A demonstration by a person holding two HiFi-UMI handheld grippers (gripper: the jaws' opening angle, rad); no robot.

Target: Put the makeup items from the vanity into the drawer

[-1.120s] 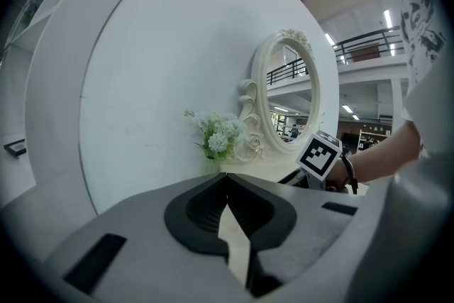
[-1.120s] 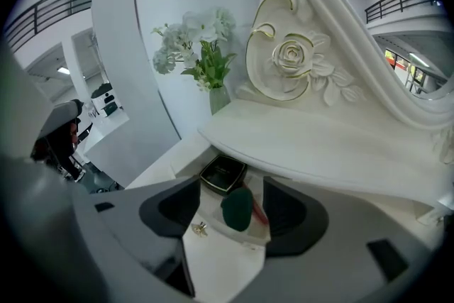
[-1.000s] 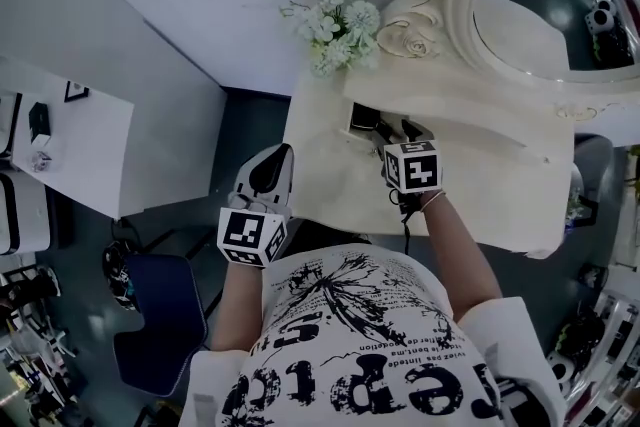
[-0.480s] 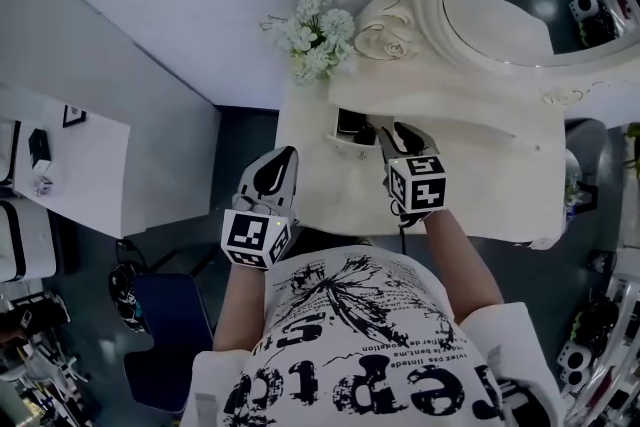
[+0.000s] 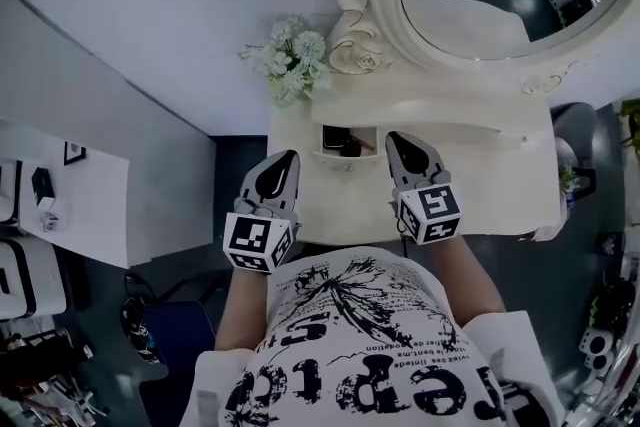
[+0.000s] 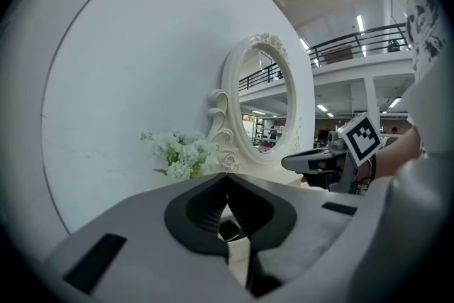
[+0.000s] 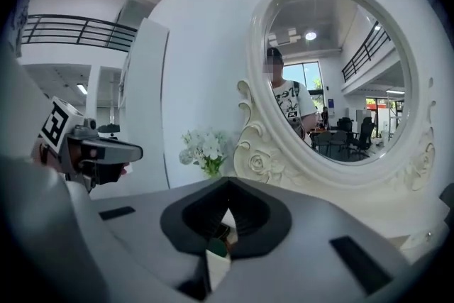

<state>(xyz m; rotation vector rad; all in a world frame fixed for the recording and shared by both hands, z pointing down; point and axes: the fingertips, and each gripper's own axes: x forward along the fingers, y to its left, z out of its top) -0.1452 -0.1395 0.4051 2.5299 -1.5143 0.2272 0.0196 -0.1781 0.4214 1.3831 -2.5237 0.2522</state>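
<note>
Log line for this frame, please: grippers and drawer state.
left gripper: shut, empty | right gripper: shut, empty | drawer: open, dark items inside | both grippers at vanity front edge

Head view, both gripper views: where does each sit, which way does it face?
Head view: on the head, facing steeply down at the vanity and open drawer; shows left claw, right claw, forearms, shirt.
Left gripper view: on the left claw, facing along its shut jaws to mirror and flowers; right claw at right.
Right gripper view: on the right claw, facing the mirror; left claw at left.
Shared: all three show mirror and flowers.
</note>
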